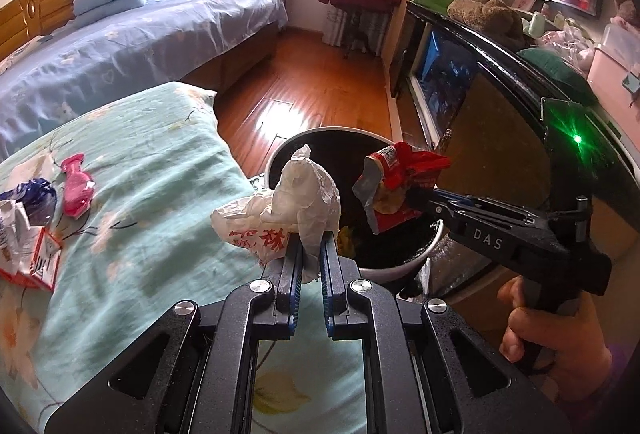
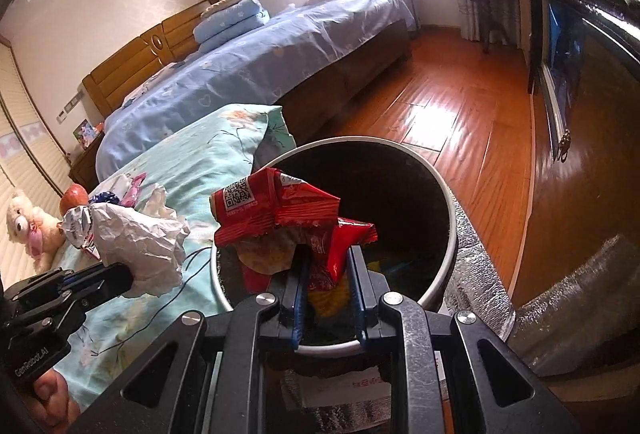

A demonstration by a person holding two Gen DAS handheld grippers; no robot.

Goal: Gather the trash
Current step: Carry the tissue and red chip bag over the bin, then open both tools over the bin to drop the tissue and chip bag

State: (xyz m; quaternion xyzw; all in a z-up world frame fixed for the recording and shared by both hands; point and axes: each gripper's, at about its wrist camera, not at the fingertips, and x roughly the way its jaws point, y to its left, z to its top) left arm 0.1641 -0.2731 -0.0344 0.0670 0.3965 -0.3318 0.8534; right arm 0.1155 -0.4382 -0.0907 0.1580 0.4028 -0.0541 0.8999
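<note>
I hold both grippers level above the bin: left gripper clamps the white bag, right gripper clamps the red wrapper.

Black gripper (blue-lined fingers)

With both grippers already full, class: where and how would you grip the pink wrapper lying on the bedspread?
Pinch the pink wrapper across its narrow twisted neck near the top end, coming straight down from above. It lies flat on the bedspread, so side approaches would snag fabric.
</note>
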